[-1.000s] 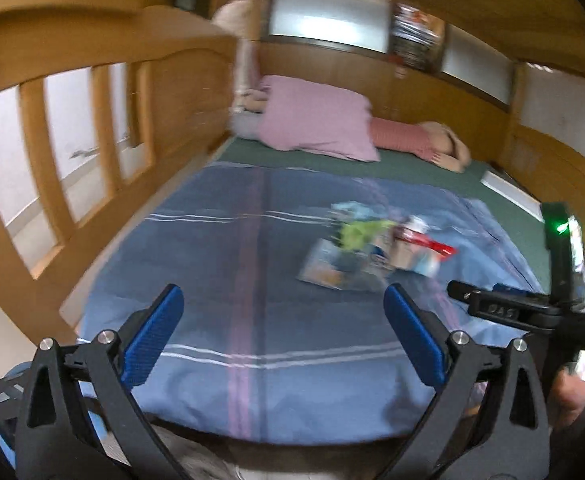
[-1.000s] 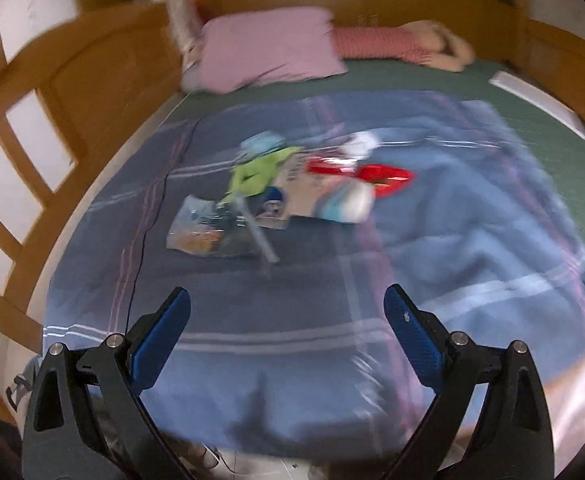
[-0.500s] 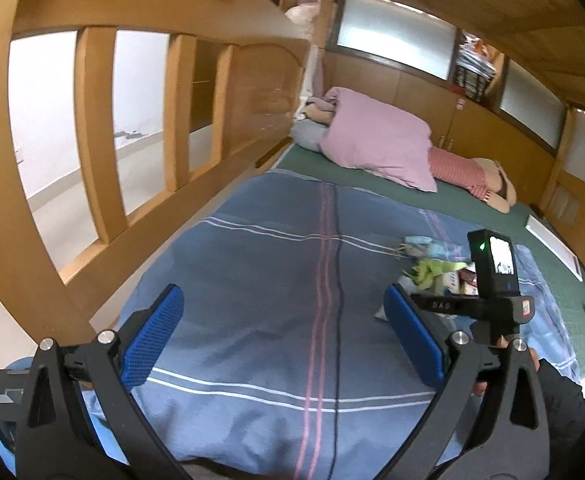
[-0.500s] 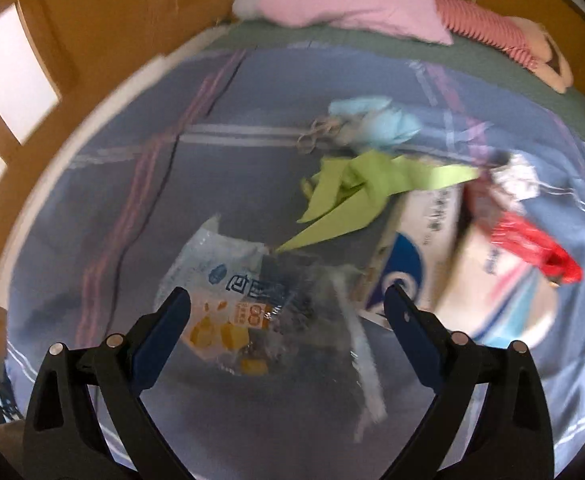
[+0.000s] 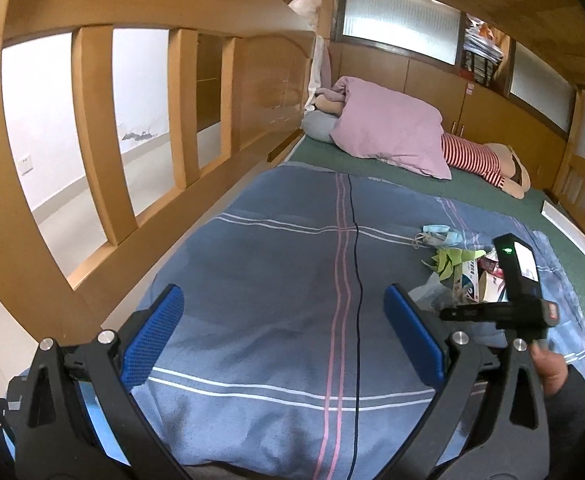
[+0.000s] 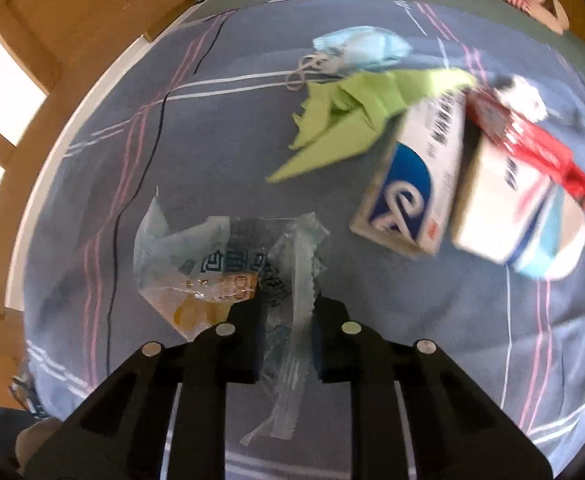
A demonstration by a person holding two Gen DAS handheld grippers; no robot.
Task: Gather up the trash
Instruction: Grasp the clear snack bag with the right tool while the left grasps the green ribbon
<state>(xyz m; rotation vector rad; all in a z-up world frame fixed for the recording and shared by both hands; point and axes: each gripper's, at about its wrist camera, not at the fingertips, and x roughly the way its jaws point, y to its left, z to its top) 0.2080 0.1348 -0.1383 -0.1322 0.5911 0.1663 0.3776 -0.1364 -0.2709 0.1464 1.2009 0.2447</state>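
A clear plastic wrapper (image 6: 228, 268) is pinched by the right tongs (image 6: 286, 312) on the bed (image 6: 372, 320). The left tongs (image 5: 282, 336) are held spread (nothing between them) near the bed's foot edge.

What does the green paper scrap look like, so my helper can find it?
On the blue striped blanket, in the trash pile, the green paper lies between the light blue face mask and the white-and-blue box. It alone is lime green, folded and jagged-edged.
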